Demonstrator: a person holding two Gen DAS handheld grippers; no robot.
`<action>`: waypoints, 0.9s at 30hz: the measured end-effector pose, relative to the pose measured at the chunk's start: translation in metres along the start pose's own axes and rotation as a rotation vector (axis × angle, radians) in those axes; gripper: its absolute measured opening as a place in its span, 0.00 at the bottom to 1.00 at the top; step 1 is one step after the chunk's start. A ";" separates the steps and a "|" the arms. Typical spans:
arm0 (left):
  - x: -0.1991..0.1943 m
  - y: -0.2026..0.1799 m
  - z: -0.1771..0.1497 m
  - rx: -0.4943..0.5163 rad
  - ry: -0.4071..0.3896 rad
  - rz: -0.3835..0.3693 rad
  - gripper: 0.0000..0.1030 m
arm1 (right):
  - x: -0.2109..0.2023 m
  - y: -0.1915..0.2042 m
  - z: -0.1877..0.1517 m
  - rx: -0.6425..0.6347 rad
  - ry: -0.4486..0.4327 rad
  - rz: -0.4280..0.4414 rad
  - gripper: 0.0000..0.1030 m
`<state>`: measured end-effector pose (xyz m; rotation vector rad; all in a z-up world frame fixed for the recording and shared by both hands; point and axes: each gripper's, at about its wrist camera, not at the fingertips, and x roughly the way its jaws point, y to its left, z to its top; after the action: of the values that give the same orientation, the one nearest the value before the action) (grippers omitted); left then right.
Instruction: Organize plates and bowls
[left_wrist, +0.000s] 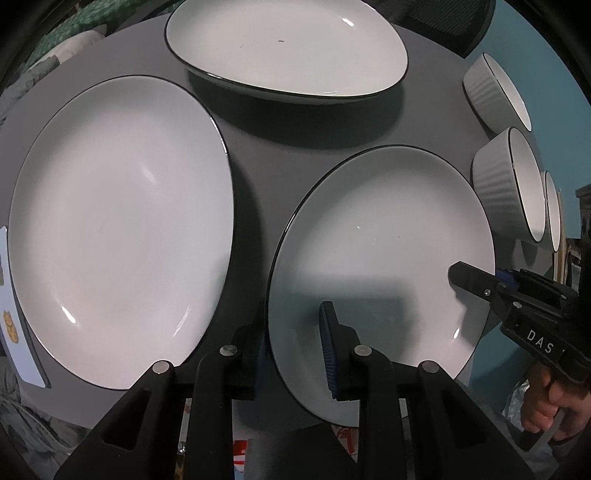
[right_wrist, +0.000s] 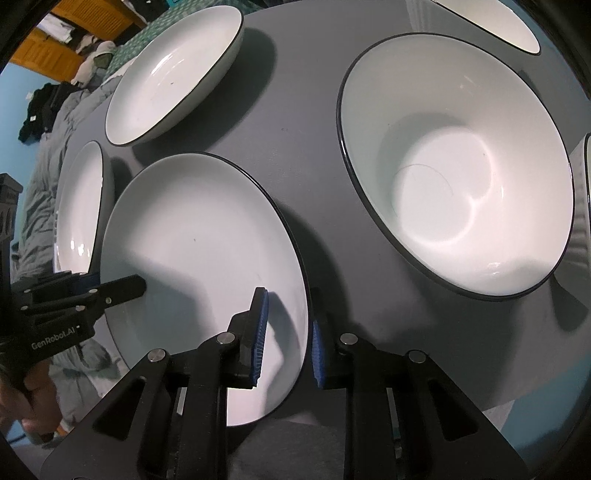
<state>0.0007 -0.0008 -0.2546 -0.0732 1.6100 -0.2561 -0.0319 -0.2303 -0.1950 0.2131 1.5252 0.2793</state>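
A white plate with a black rim (left_wrist: 384, 236) lies at the near edge of the grey table (left_wrist: 258, 166). It also shows in the right wrist view (right_wrist: 199, 236). My left gripper (left_wrist: 295, 343) straddles its left rim, one blue pad over the plate, one under; the jaws look closed on the rim. My right gripper (right_wrist: 288, 336) straddles the opposite rim the same way and also shows in the left wrist view (left_wrist: 476, 280). A second large plate (left_wrist: 118, 229) lies to the left. A third plate (left_wrist: 284, 48) lies behind.
Ribbed white bowls (left_wrist: 506, 181) stand at the right side of the table; one large bowl (right_wrist: 458, 162) is beside my right gripper. More dishes sit at the far edge (right_wrist: 491, 22). Bedding and clothes lie beyond the table (right_wrist: 48, 147).
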 end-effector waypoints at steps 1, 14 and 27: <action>-0.001 0.000 -0.005 -0.005 0.009 -0.001 0.24 | -0.001 0.000 -0.001 -0.002 -0.005 -0.004 0.19; -0.011 -0.012 -0.010 0.004 -0.005 -0.014 0.23 | -0.024 -0.004 0.004 0.012 -0.038 0.018 0.14; -0.041 0.017 0.020 -0.033 -0.069 -0.018 0.23 | -0.042 0.013 0.030 -0.019 -0.080 0.048 0.12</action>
<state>0.0253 0.0217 -0.2193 -0.1207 1.5461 -0.2385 -0.0035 -0.2298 -0.1497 0.2427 1.4396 0.3199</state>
